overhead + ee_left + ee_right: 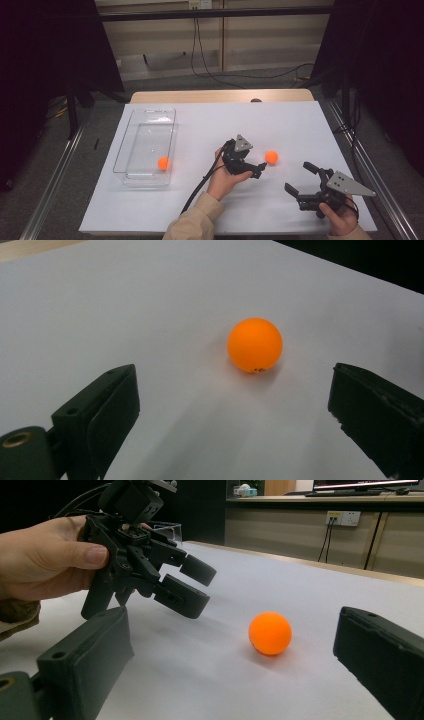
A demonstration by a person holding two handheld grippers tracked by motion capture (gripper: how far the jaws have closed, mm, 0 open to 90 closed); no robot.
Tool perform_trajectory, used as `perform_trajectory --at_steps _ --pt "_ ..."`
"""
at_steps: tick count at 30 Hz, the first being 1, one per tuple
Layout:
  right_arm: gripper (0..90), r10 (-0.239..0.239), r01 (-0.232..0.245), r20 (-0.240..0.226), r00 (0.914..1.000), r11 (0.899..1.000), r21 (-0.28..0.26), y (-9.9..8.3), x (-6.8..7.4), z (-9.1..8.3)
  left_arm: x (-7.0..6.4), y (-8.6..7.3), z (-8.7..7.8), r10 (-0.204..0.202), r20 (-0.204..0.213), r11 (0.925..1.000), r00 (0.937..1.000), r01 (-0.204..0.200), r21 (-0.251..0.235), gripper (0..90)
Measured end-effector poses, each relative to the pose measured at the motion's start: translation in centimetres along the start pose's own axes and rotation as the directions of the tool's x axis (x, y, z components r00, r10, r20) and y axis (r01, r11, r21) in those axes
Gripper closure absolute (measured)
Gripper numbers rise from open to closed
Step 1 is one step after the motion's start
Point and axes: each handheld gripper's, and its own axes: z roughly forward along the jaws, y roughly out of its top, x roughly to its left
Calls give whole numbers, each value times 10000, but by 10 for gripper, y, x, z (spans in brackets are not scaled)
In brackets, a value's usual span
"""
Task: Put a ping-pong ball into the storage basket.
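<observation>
While the orange ball (271, 157) lies free on the white surface (280, 125), right of centre, the left claw (261, 168) sits just beside it, jaws apart and aimed at it, nothing gripped. In the left gripper view the ball (255, 345) rests ahead of the spread jaws, not between them. The right claw (299, 178) is near, lower right, jaws wide apart, empty. A second orange ball (163, 163) lies in the clear plastic bin (150, 116), well apart at left.

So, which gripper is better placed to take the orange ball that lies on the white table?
Left. The left gripper is open right beside the ball, aimed at it. The right gripper is open too, but farther away.
</observation>
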Motion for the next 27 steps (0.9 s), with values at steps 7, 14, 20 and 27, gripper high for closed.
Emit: perform_trajectory --at_steps 7,14,20,27 --pt "18 -4 4 -11 10000 10000 -7 0 0 0 -2 1 2 21 37 10000 10000 -21 -34 63" --pt "17 -17 17 0 10000 10000 0 0 0 0 -1 1 4 57 3 10000 10000 -57 25 63" --pt "17 -13 13 -14 10000 10000 7 0 0 0 -2 2 8 103 -8 9999 9999 -103 62 64" --pt "18 -14 14 -21 10000 10000 1 0 0 0 -3 4 13 138 16 9999 9999 -138 99 64"
